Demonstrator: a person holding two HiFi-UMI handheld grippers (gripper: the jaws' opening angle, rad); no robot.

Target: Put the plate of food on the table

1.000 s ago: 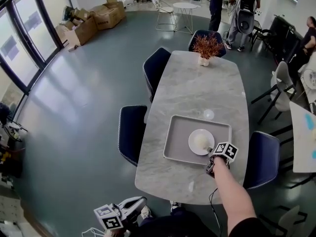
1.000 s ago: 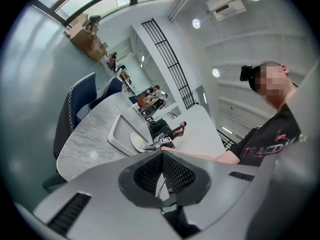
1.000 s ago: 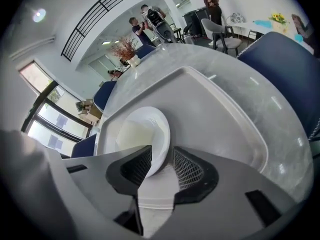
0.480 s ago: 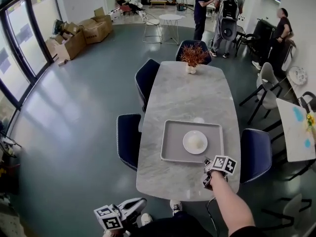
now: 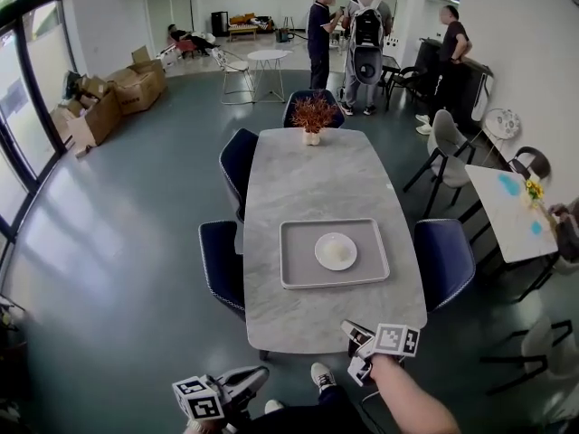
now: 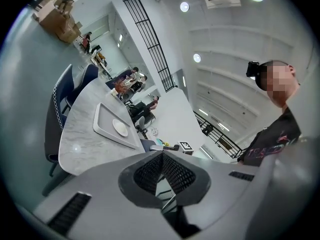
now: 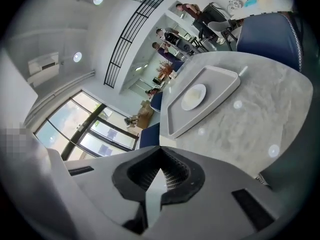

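A white plate of pale food (image 5: 336, 251) rests in a grey tray (image 5: 291, 280) on the marble table (image 5: 308, 170). The plate (image 7: 193, 96) lies well ahead in the right gripper view, and the plate (image 6: 120, 128) is small and far in the left gripper view. My right gripper (image 5: 355, 351) hangs just off the table's near edge, apart from the tray, shut and empty. My left gripper (image 5: 255, 375) is low at the bottom left, away from the table, its jaws together with nothing between them.
A potted dried plant (image 5: 312, 116) stands at the table's far end. Dark blue chairs (image 5: 222, 260) (image 5: 443, 256) flank the table. Several people (image 5: 339, 25) stand at the back. A white side table (image 5: 511, 211) is at right, cardboard boxes (image 5: 99, 107) at left.
My right gripper has drawn back from the plate's edge to beyond the table's near edge. The plate stays in the tray. The left gripper has not moved.
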